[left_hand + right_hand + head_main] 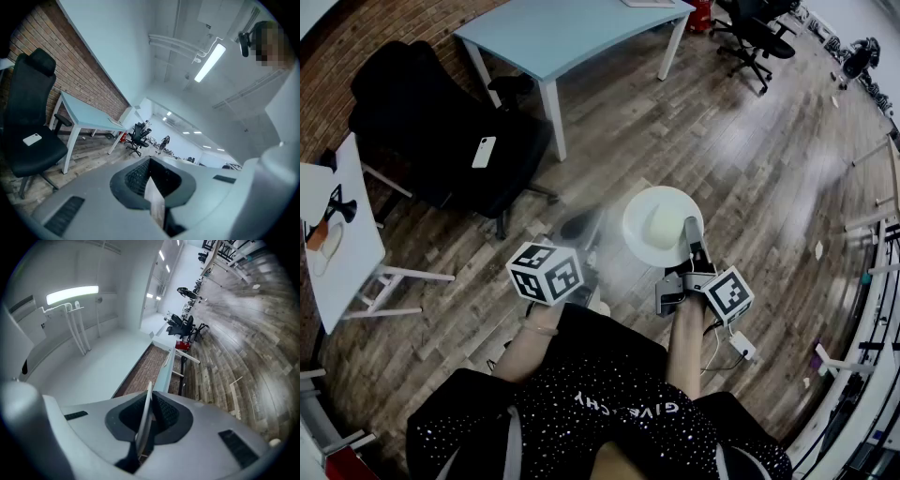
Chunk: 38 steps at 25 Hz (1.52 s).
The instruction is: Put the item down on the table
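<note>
A round white plate (pixel 649 217) with a pale lump on it hangs above the wooden floor, in front of the person. My right gripper (pixel 695 246) is shut on its near right rim; in the right gripper view that thin white rim (pixel 146 414) stands edge-on between the dark pads. My left gripper (pixel 579 227) is blurred just left of the plate. Its jaws are shut on a thin flat piece (pixel 155 202); I cannot tell what that piece is. The light blue table (pixel 567 33) stands far ahead, also showing as the table (pixel 86 115) in the left gripper view.
A black office chair (pixel 441 122) with a white phone (pixel 484 151) on its seat stands between me and the table. A white desk (pixel 337 239) is at the left. More office chairs (pixel 759 33) sit at the far right, shelving (pixel 872 309) along the right edge.
</note>
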{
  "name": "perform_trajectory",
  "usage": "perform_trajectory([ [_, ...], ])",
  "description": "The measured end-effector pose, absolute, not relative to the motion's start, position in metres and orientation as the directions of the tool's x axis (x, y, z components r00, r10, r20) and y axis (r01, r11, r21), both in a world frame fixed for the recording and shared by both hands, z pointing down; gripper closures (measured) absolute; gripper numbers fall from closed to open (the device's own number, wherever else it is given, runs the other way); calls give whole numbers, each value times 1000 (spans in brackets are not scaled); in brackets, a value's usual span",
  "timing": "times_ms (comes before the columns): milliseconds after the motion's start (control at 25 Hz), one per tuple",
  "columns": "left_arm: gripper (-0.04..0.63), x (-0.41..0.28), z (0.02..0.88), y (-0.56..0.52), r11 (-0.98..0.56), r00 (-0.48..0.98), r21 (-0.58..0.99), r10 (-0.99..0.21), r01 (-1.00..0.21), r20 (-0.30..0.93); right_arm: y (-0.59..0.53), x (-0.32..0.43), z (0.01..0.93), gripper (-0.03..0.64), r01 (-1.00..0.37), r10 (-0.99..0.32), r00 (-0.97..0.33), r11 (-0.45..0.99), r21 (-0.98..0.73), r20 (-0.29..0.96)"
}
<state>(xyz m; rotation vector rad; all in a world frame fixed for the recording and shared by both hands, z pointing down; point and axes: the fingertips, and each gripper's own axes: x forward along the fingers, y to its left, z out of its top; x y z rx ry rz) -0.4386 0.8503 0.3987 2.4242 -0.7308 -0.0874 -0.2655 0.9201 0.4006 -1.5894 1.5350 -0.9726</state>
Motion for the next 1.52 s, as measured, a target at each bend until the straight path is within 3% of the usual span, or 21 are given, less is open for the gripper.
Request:
perform_trajectory([
  [440,586,-391,405,790,-672,860,585,-503,-454,89,863,-227,407,589,-461,-999,9,-45,-886,46],
  [1520,586,-248,367,488,-730,895,556,-443,-397,57,569,-90,372,589,-476,-998,50,-48,-878,27],
])
